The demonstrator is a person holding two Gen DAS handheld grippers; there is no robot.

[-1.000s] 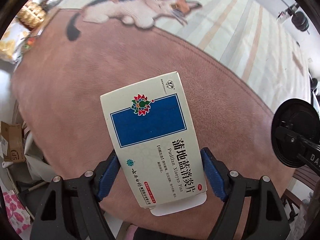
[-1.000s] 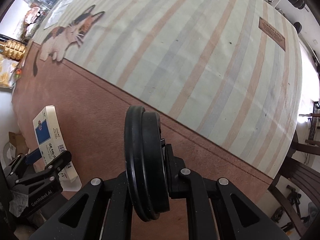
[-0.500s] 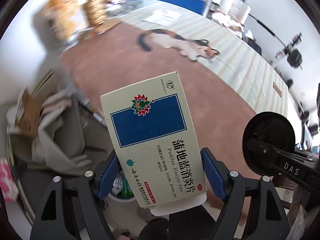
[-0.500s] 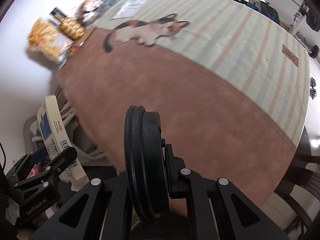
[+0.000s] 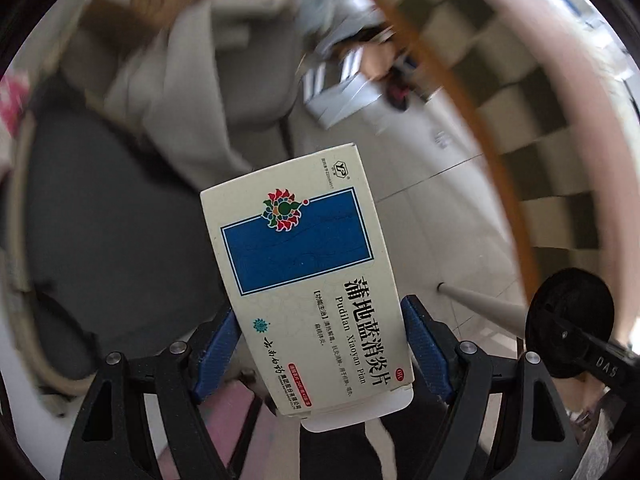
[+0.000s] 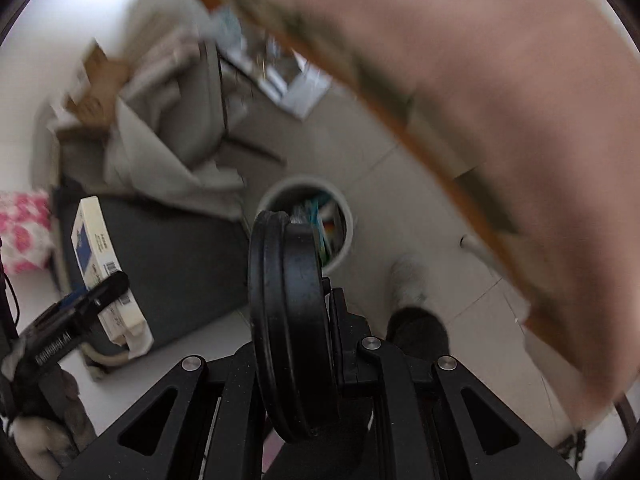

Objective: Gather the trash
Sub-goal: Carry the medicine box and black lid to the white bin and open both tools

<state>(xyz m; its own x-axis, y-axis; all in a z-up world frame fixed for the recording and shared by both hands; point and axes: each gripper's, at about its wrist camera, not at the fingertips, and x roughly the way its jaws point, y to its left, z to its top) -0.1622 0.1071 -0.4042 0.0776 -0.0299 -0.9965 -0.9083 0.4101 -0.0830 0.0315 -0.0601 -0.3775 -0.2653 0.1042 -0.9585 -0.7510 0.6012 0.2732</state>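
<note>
Starting at the left, the left gripper (image 5: 320,344) is clamped on the medicine box (image 5: 308,280), its blue pads (image 5: 216,344) pressing both long sides of the carton near its lower end; the box stands nearly upright between them, white tab poking out below. What has changed is the backdrop. Half a second ago the pink tablecloth and the cat print filled the space behind the box; now there is a dark mat (image 5: 112,240), pale floor tiles and a heap of grey cloth, with the table edge (image 5: 500,160) swung up to the right. So both tools have left the tabletop and are pointing down at the floor (the heavy blur says the swing is fast).

Moving right, the right gripper (image 6: 292,320) carries a black disc (image 6: 288,300) held edge-on, as it did a second ago; its jaws are pinched on that disc. Beyond the disc sits a round white bin (image 6: 344,216) with colourful wrappers already inside. In this view the box (image 6: 100,264) hangs over the mat, well left of the bin.

My reading: pickup is done, transport is under way, and the box needs to travel right before any release.
</note>
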